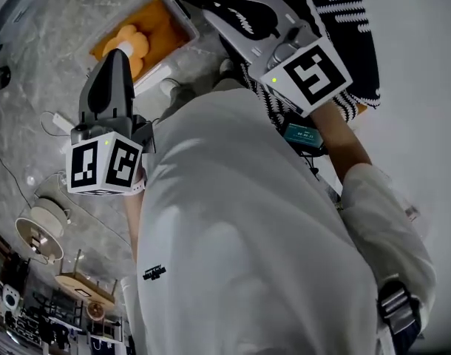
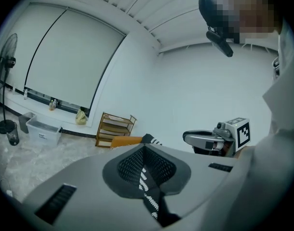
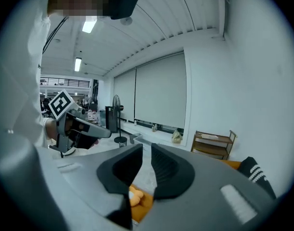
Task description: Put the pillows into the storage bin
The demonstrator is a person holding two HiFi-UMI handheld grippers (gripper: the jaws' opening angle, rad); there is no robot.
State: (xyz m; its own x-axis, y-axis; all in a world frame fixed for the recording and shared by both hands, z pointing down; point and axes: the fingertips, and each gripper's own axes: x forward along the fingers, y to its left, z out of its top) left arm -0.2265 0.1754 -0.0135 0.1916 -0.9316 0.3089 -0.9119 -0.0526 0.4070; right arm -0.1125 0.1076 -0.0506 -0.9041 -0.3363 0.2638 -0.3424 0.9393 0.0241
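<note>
- Marble-patterned floor [image 1: 26, 65] is seen from above, past the person's white shirt [image 1: 248, 235].
- Left hand-held gripper [image 2: 145, 148]: the jaws are together, pinching a strip of black-and-white fabric [image 2: 147, 186] that trails back toward the camera. Its pattern matches the striped pillow, so it is probably a fold taken for carrying. The head view shows no link between the two.
- Right hand-held gripper [image 3: 146, 147]: the jaws stand a narrow slit apart, with nothing between the pads. Orange shows through the slit from lower down only.
- Storage bin [image 1: 166, 66]: it sits on the floor ahead of the person's feet, just beyond the left tool's nose, its top open for loading.
- Orange pillow [image 1: 133, 43]: it lies inside the bin, so that part is judged done.
- Striped pillow [image 1: 344, 13]: it is outside the bin, well to the bin's right and beside the right tool. It is judged the piece left to stow.
</note>
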